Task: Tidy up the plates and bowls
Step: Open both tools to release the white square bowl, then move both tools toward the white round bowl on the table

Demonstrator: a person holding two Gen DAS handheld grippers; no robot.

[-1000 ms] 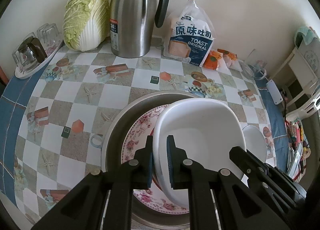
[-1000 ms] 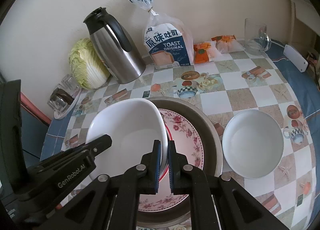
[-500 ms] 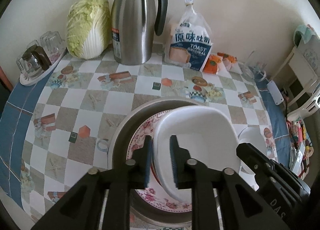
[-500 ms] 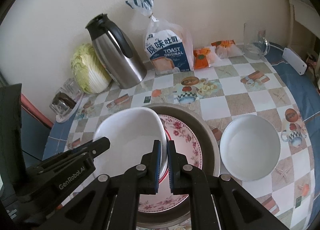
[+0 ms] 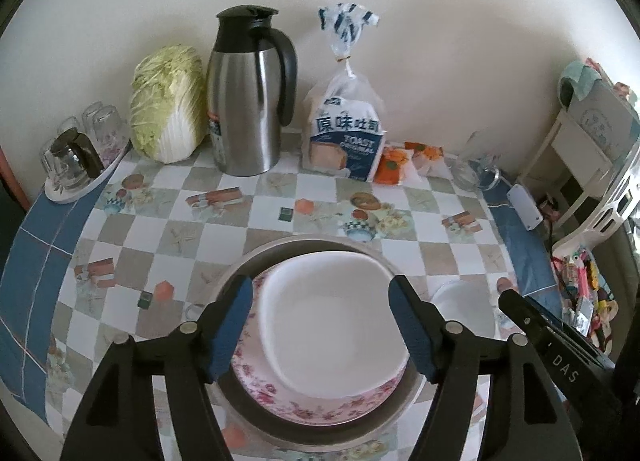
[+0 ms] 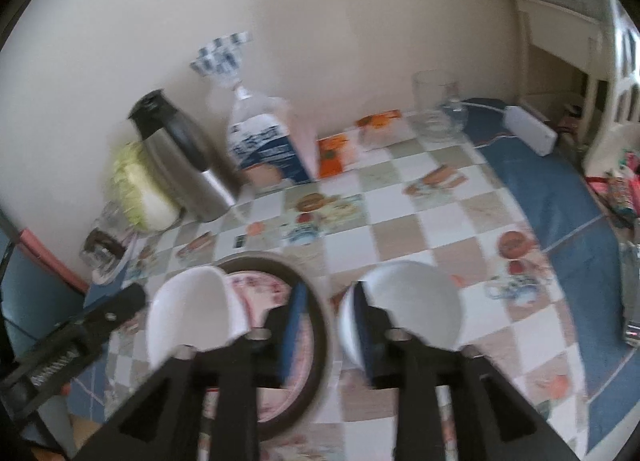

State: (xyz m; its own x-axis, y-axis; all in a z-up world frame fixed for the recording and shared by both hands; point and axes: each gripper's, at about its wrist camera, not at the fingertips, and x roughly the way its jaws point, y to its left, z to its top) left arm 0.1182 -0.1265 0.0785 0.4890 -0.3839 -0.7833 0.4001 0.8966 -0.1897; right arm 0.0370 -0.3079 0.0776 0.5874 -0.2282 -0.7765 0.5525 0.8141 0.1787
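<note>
1. Left tool (image 5: 320,325) is opening, nothing pinched; I read it as letting go, the white dish (image 5: 332,325) lying below on the floral plate (image 5: 320,405) inside the metal pan (image 5: 280,257).
2. Right tool (image 6: 332,317) is opening, empty, over the pan's rim beside the round white bowl (image 6: 416,301) alone on the counter (image 6: 400,221).
3. Nesting saves space; I judge that bowl next.

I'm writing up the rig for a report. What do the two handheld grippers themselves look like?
Both match: the left gripper and right gripper have matte black plastic arms branching in a fork shape, silver rivets at the pivots, and blue pads lining the jaws. White lettering is printed along each body. No cables, sleeves or hands show.
</note>
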